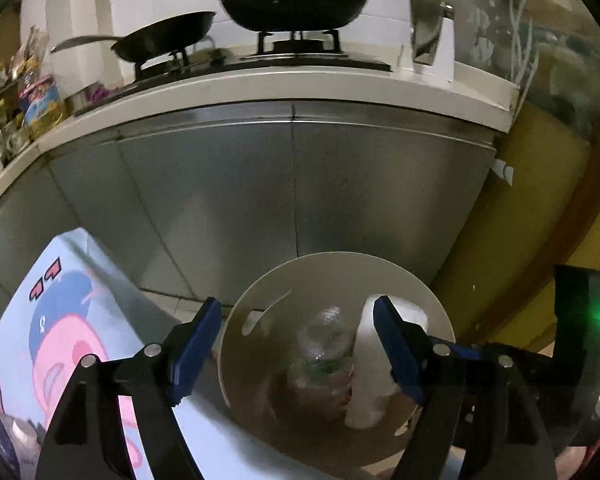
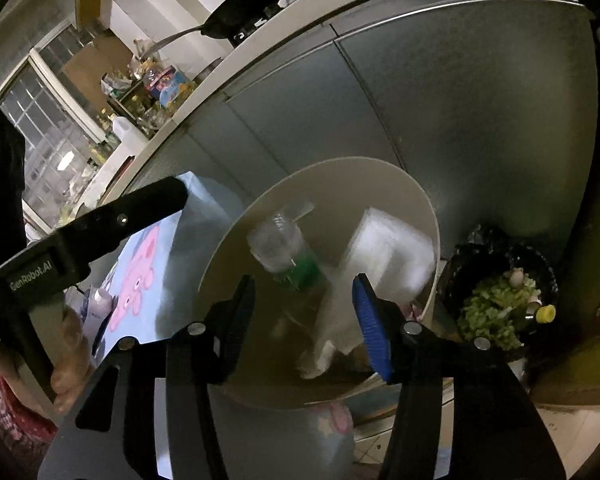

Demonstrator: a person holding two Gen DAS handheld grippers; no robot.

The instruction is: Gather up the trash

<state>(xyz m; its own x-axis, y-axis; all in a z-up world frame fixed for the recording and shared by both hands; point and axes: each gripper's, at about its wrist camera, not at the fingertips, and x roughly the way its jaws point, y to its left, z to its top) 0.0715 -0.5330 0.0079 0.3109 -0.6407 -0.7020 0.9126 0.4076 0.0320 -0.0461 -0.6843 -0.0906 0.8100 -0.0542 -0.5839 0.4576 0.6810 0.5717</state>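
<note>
A round beige trash bin (image 1: 332,264) stands by the steel cabinet; it also shows in the right wrist view (image 2: 380,166). Inside lie a clear plastic bottle with a green label (image 1: 326,340) (image 2: 288,252) and a white foam piece (image 1: 368,380) (image 2: 388,248). My left gripper (image 1: 298,336) is open and empty, its blue fingers above the bin's mouth. My right gripper (image 2: 304,316) is open and empty, also over the bin. The left gripper's body (image 2: 84,228) crosses the left of the right wrist view.
A blue box with a pink cartoon pig (image 1: 60,320) (image 2: 148,264) stands left of the bin. A black-bagged bin with green vegetable scraps (image 2: 500,308) stands to the right. Steel cabinet doors (image 1: 292,184) rise behind, with pans (image 1: 296,0) on the stove above.
</note>
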